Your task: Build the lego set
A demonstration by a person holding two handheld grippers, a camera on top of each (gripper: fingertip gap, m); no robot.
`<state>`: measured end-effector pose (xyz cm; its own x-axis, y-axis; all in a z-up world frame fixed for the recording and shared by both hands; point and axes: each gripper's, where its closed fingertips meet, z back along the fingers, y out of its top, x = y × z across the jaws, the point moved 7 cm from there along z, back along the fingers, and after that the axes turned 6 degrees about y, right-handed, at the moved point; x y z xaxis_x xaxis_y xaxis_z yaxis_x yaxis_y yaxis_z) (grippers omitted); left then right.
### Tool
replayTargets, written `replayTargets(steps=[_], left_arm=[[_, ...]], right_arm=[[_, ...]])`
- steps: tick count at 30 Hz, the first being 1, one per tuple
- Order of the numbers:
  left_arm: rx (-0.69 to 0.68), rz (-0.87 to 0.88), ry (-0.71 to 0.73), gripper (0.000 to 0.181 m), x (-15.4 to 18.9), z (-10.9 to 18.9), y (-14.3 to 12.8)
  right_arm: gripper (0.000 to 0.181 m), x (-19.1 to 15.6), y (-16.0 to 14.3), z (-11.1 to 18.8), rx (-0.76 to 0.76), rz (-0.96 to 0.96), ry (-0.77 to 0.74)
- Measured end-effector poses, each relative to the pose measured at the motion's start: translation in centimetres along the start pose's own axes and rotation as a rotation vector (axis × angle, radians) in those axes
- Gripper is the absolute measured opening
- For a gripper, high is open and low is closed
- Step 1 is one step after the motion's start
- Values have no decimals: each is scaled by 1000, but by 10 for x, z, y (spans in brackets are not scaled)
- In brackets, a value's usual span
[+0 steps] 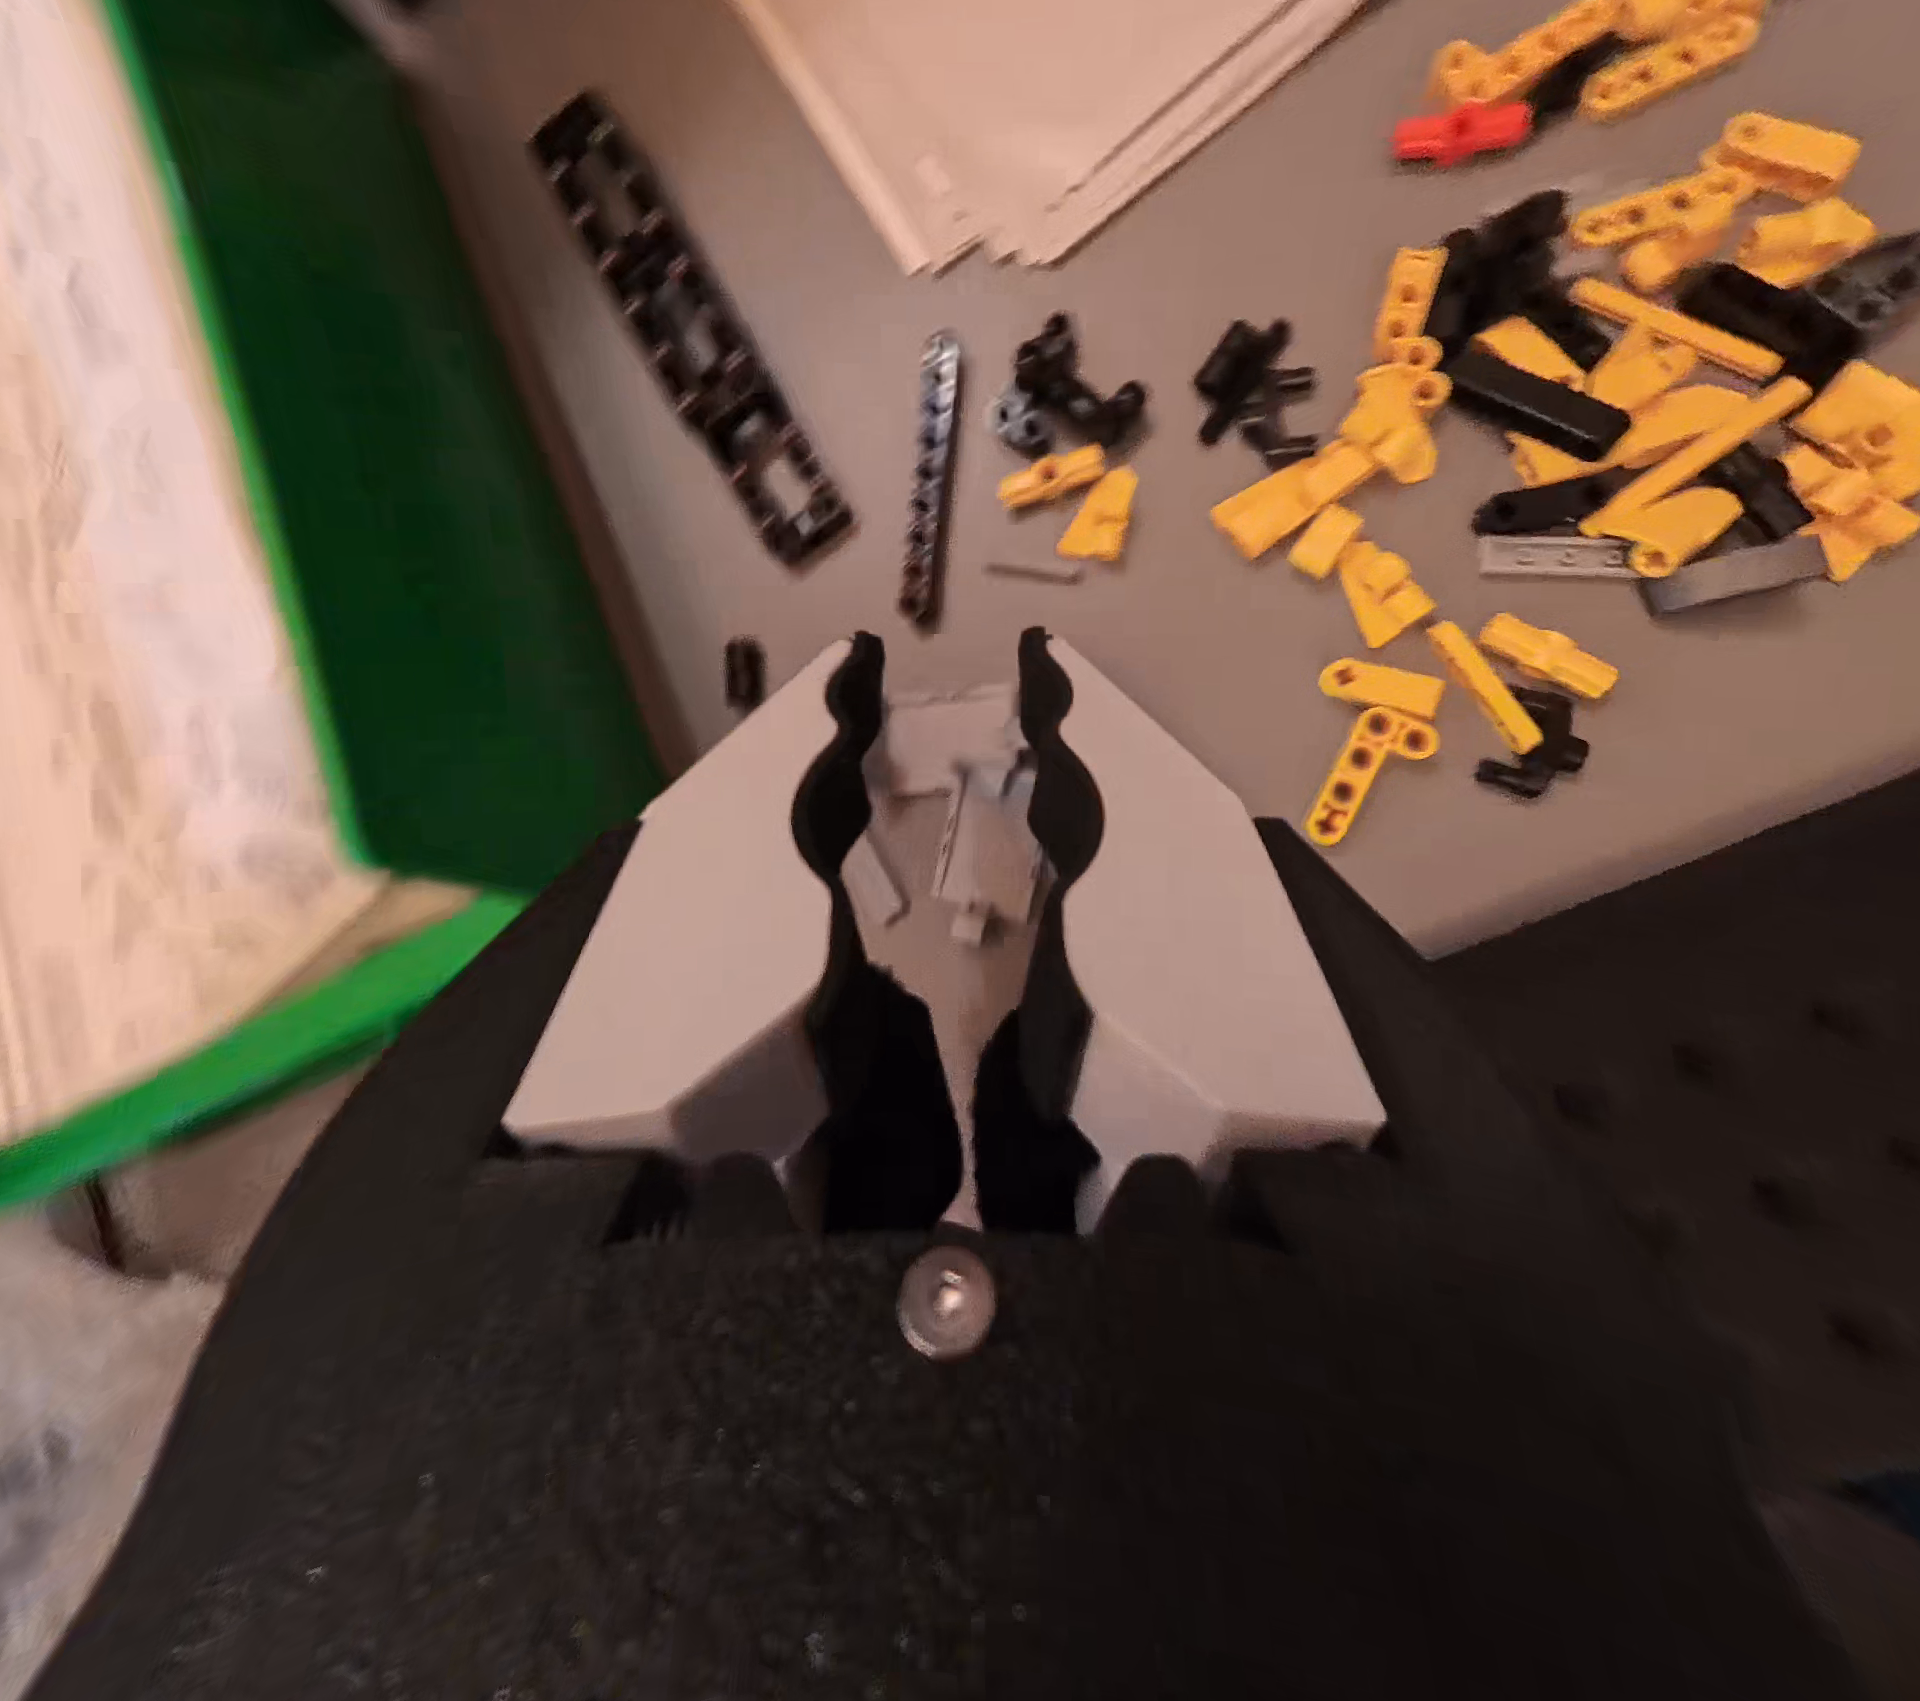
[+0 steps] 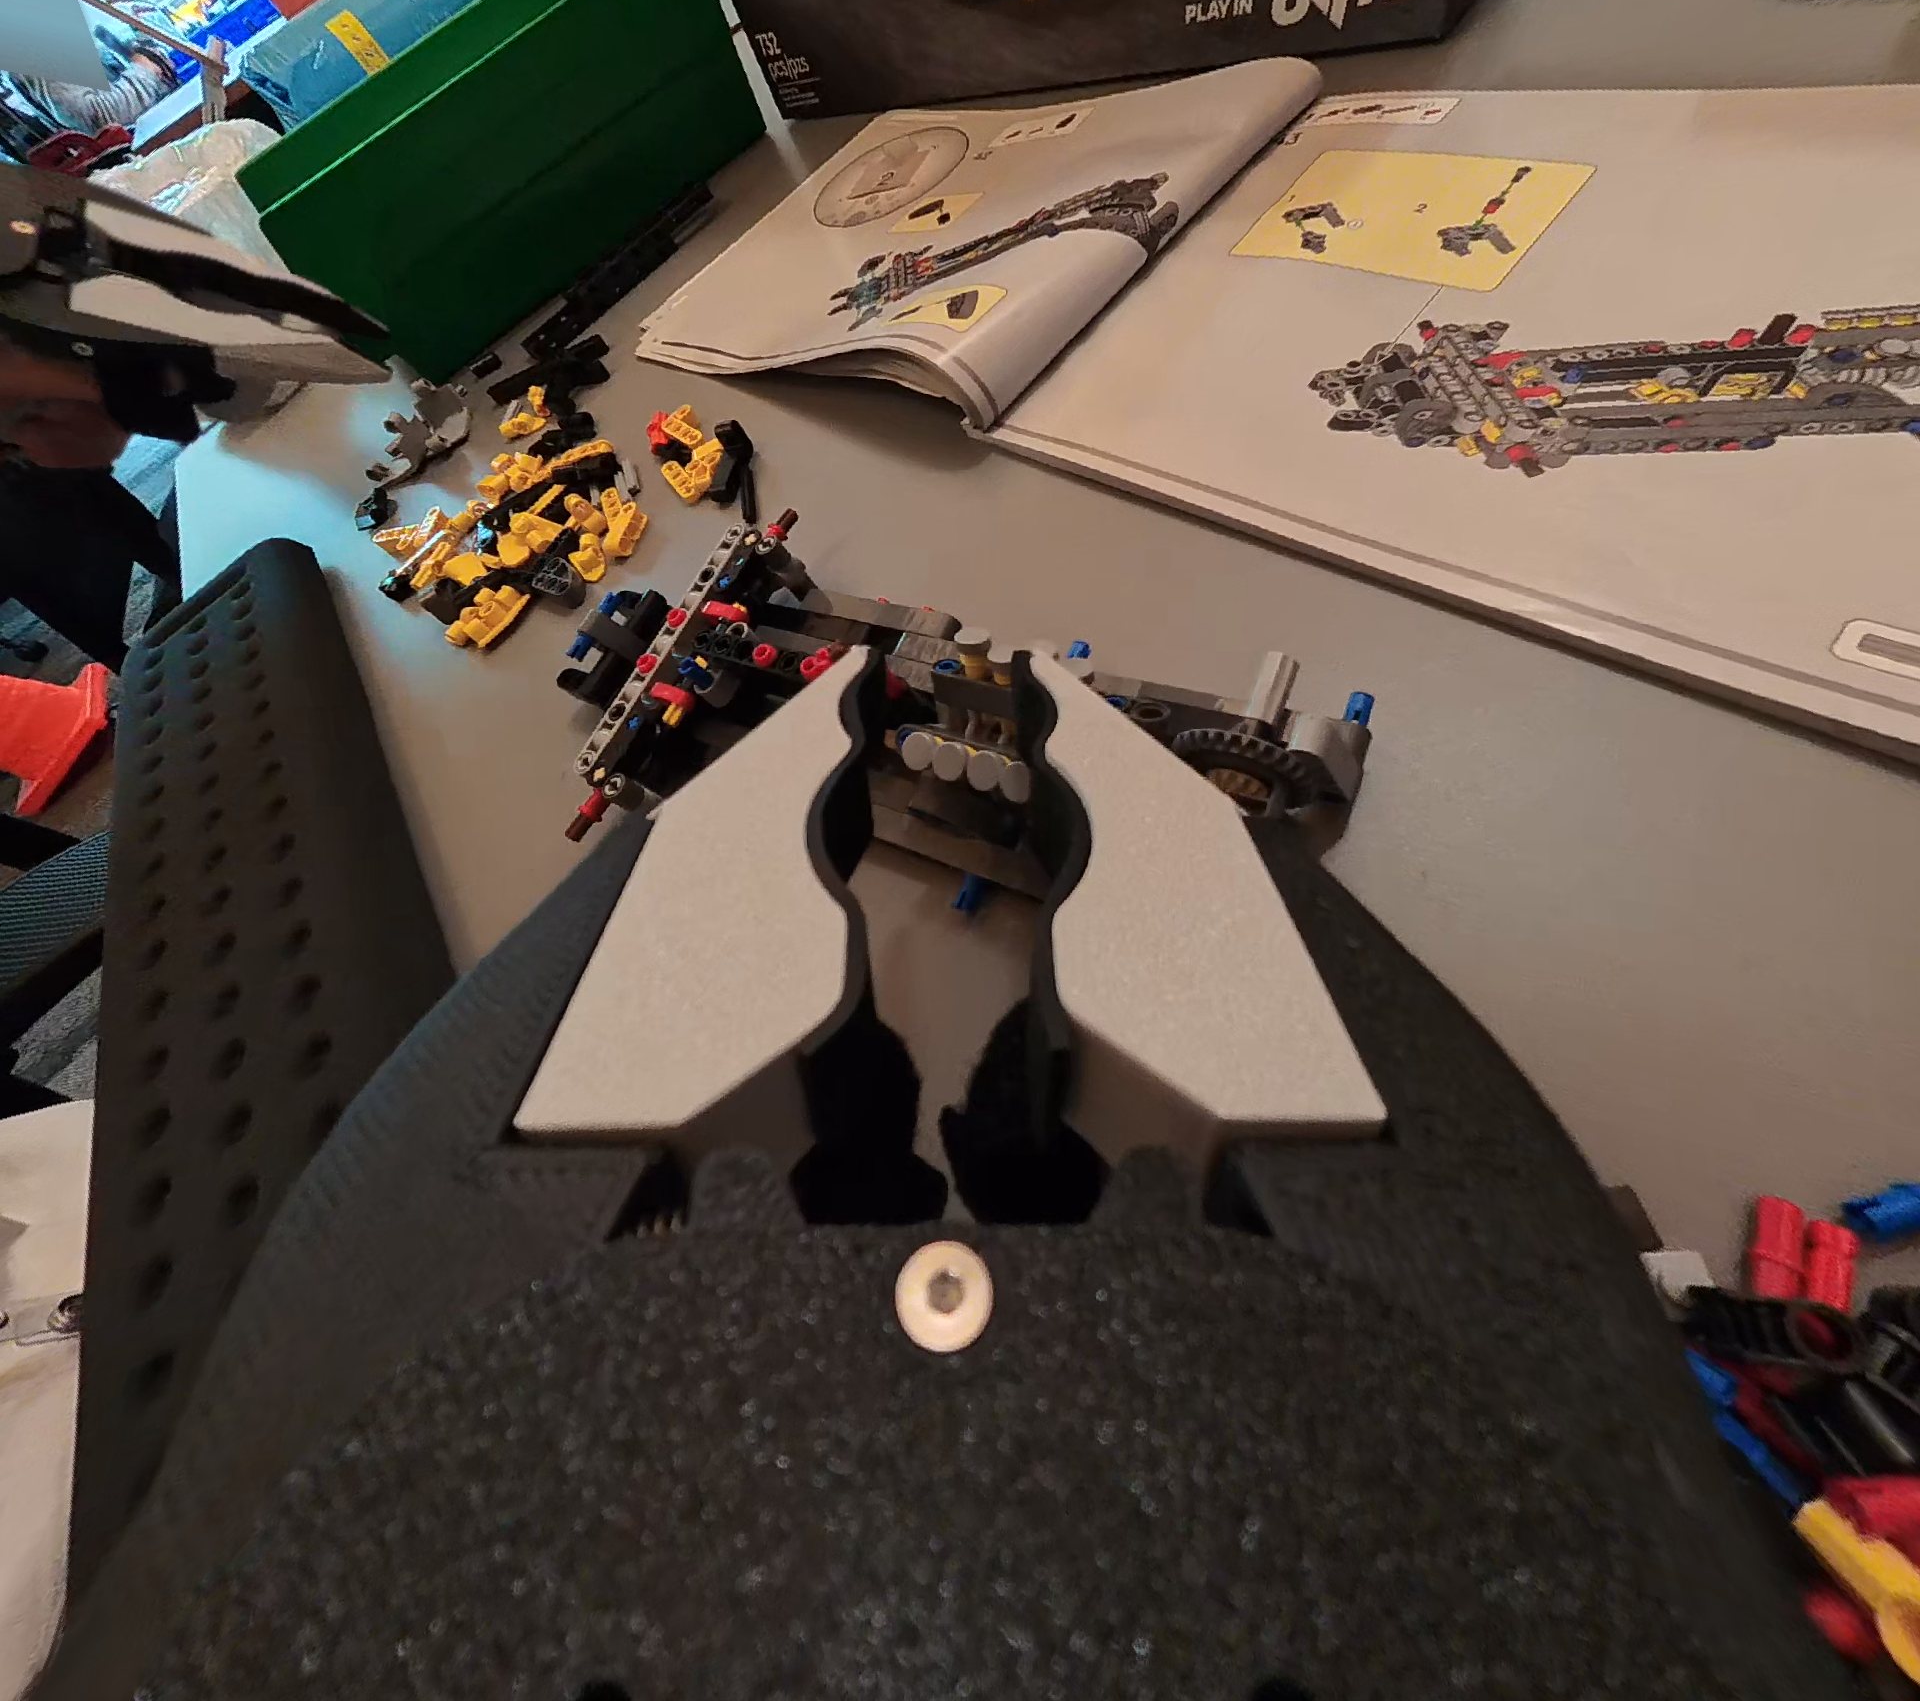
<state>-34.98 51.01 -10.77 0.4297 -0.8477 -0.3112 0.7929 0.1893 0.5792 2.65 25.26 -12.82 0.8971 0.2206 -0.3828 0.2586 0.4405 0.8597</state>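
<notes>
Left wrist view shows the left gripper (image 1: pixel 951 638), fingers apart and empty, above grey parts (image 1: pixel 971 830) near the yellow-and-black pile (image 1: pixel 1621 404) on the tabletop (image 1: pixel 1195 695). The right gripper (image 2: pixel 945 664), fingers also apart and holding nothing, hovers at the part-built chassis (image 2: pixel 831 675), which lies near the open manual (image 2: pixel 1455 404). Likely a part pick: check the manual, choose one piece, and close squarely on its flat sides.

Glossy plastic bricks (image 1: pixel 1621 425) — matt paper booklet (image 2: pixel 1039 269).
</notes>
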Motion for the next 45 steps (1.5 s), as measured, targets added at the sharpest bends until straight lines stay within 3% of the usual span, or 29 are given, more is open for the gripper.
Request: replayTargets(steps=[3, 10, 19, 22, 23, 24, 29, 33, 38, 42, 45], left_arm=[[-17, -185, -77, 31, 15, -17, 10], [-159, -323, -222, 30, 11, -46, 10], [-183, -318, -279, 21, 8, -54, 16], [-183, -317, -268, 20, 7, -52, 14], [-176, -313, -254, 3, 6, -50, 14], [-156, -300, -233, 4, 4, -47, 14], [15, -119, -92, 3, -19, 1, 3], [113, 49, -42, 3, -22, 25, -23], [43, 10, -8, 17, -10, 15, -51], [120, -16, -53, 25, 7, 11, -28], [134, -212, -52, 19, 17, 10, -17]], right_arm=[[22, 0, 0, 1, 1, 2, -4], [23, 1, 0, 2, 11, -6, -4], [23, 2, -1, 1, -1, -7, -1], [23, 2, -1, 1, -1, -9, 1], [23, 1, -1, 0, -2, -8, 1], [23, 1, -1, 0, -3, -8, 1], [23, 1, -1, 1, -2, -10, 4], [23, 0, -2, -1, -15, -11, 10], [23, -1, -3, -3, -26, -3, 11], [23, 0, -2, -2, -17, -6, 6], [22, 1, -2, -1, -9, -10, 4]])
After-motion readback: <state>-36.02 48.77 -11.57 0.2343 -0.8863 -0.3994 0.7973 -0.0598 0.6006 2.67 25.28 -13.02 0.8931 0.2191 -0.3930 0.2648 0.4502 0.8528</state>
